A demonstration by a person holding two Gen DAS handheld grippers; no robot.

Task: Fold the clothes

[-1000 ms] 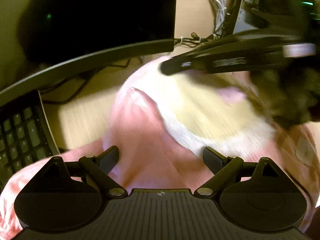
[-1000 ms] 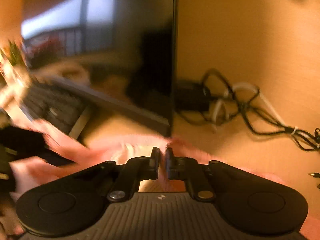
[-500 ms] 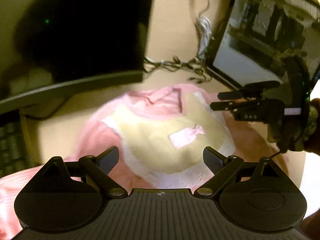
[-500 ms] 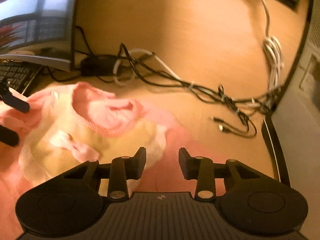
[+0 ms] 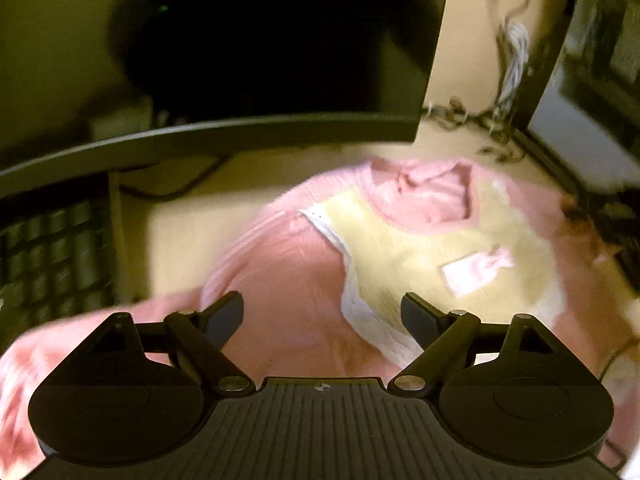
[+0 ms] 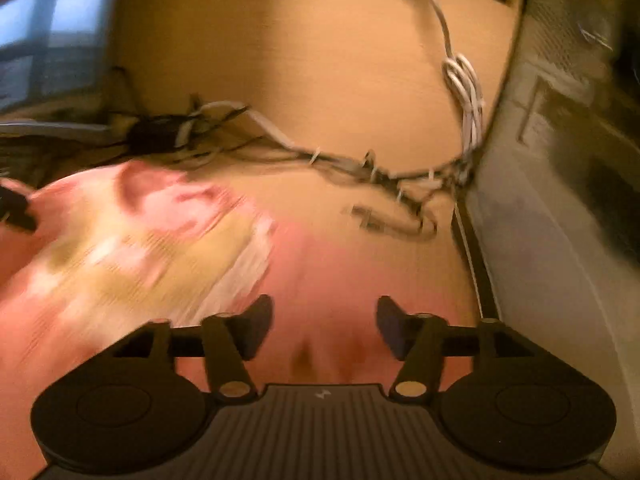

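Now: both tools free over the pink top, next grab point undecided

Left tool [image 5: 322,312] has its jaws spread wide, nothing between the pads; pink top [image 5: 288,280] lies flat on the bench [image 5: 188,232] right under it and runs off toward 1 o'clock. Right tool [image 6: 324,328] has jaws opening, roughly half spread, no cloth pinched; only pink fabric lies below the gap.

Key relation: in the left view the top's long axis runs from the sleeve [image 5: 60,344] at about 8 o'clock up to the collar [image 5: 428,196] at 1 o'clock, near the monitor [image 5: 260,60] edge. The yellow bib panel [image 5: 420,256] with a small pink bow [image 5: 476,268] sits at 1 to 2 o'clock of the left tool. In the right view the same panel lies at 10 o'clock, and plain pink body fabric is dead ahead at 12.

So the left tool is nearer the left sleeve and shoulder, the right tool nearer the right side of the body. Judgement: the next fold likely needs each tool to take its own side edge and bring it across the bib.

Cables [image 6: 360,168] lie at 12 to 1 o'clock beyond the top in the right view, close to the cloth edge, a likely snag risk. Keyboard [image 5: 52,256] sits at 9 o'clock in the left view, just beside the sleeve. Both views blurred; exact hem edges can't be told.
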